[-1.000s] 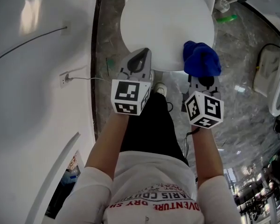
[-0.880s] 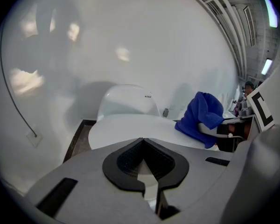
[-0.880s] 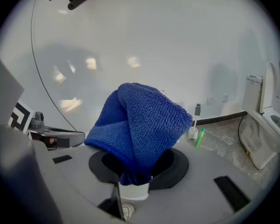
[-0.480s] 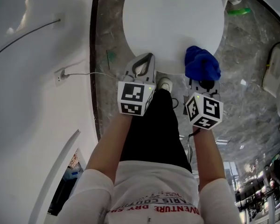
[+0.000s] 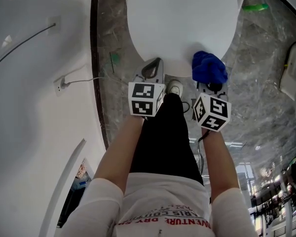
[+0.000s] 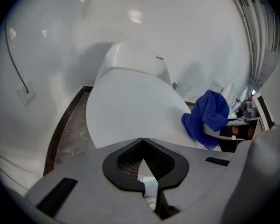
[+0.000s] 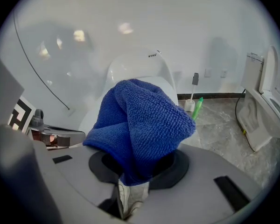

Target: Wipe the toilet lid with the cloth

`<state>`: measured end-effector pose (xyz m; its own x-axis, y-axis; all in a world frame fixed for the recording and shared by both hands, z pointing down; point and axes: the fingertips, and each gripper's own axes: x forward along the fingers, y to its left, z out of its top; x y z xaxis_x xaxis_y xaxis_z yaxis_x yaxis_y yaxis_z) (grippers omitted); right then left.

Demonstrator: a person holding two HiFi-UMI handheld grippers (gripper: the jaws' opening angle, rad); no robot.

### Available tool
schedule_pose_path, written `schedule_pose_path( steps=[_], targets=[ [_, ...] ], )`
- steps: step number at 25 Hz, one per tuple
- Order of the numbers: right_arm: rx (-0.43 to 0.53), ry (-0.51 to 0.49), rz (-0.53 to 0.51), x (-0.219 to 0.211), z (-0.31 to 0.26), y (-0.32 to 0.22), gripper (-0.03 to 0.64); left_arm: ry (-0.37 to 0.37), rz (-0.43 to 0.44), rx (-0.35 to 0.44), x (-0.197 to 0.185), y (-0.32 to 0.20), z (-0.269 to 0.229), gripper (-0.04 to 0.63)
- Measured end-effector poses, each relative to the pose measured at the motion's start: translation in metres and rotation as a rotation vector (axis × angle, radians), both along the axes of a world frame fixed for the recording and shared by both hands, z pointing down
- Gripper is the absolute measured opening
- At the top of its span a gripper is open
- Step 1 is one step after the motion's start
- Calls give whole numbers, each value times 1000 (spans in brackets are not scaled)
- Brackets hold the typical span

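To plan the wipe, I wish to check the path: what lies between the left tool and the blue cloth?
Only bare toilet lid: the left gripper view shows its front part between the left tool and the blue cloth, nothing on it.

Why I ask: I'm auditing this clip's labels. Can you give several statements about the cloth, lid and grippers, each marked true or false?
1. The right gripper holds the blue cloth. True.
2. The left gripper holds a brush. False: it is shut and empty.
3. The toilet lid is down. True.
4. The cloth lies spread flat on the lid's middle. False: it is bunched in the right gripper, by the lid's near right edge.
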<state>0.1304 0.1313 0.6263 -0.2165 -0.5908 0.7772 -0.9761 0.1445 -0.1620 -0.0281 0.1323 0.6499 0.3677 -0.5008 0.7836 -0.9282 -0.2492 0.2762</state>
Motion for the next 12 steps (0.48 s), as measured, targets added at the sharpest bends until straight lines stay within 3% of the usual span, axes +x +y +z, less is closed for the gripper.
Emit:
schedule_pose_path(
  steps=[8,12],
  targets=[
    [-58,4,15,1,11,-5,87,25,63,-11,2,-4,8,6],
    [-78,-20,19,-2,-16,-21,87,45,67,81,-3,-31,-28,6]
  ],
)
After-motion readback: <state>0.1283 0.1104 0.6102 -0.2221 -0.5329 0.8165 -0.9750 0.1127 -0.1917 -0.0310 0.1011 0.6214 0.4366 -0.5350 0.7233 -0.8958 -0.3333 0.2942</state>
